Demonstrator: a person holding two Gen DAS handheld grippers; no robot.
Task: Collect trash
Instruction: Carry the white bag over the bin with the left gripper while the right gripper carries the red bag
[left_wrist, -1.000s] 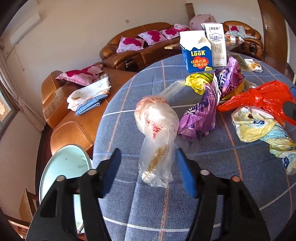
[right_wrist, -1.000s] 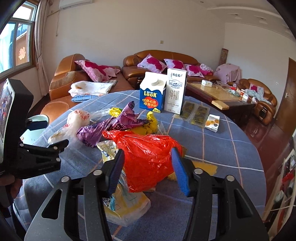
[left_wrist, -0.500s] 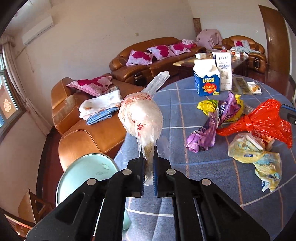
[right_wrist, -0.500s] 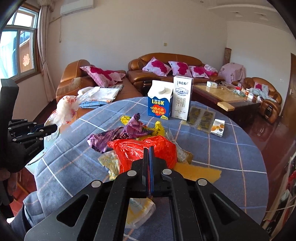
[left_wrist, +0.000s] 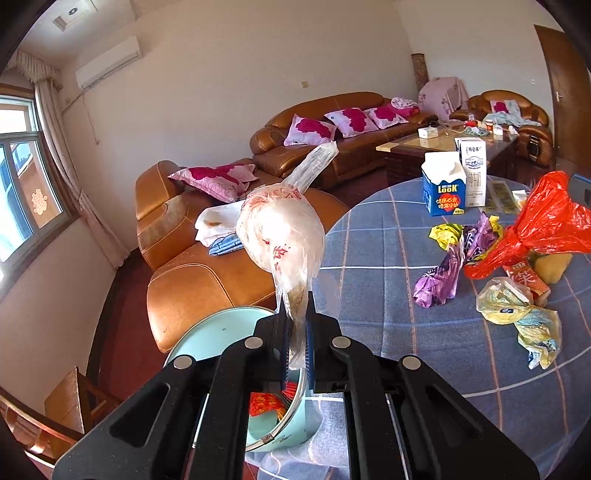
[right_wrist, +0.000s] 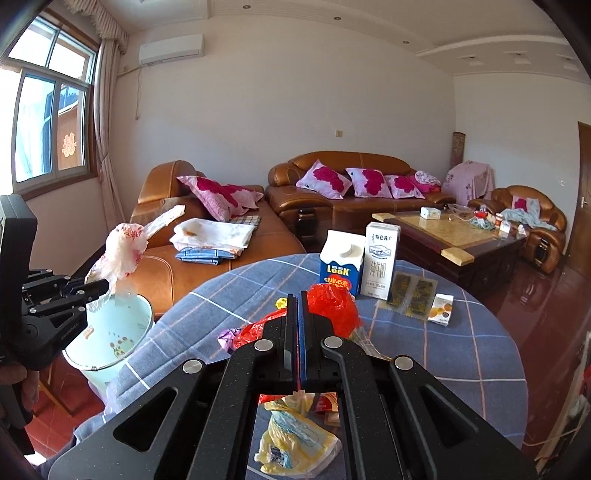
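My left gripper (left_wrist: 296, 314) is shut on a clear white plastic bag (left_wrist: 282, 236) with red print and holds it in the air above a light blue trash bin (left_wrist: 225, 332) beside the table. The bag (right_wrist: 123, 251) and bin (right_wrist: 114, 332) also show at the left of the right wrist view. My right gripper (right_wrist: 297, 314) is shut on a red plastic bag (right_wrist: 334, 306), lifted off the blue checked tablecloth (right_wrist: 461, 354). The red bag (left_wrist: 546, 229) also shows in the left wrist view.
On the table lie a purple bag (left_wrist: 447, 269), a yellow wrapper (left_wrist: 443, 232), a yellow-and-white bag (left_wrist: 517, 314), two milk cartons (left_wrist: 454, 184), foil sachets (right_wrist: 413, 291) and a small box (right_wrist: 441, 308). Brown leather sofas (left_wrist: 207, 266) stand behind the bin.
Both grippers closed on their bags and lifted them. The left one carried the clear bag off the table to above the bin. The right one raised the red bag.
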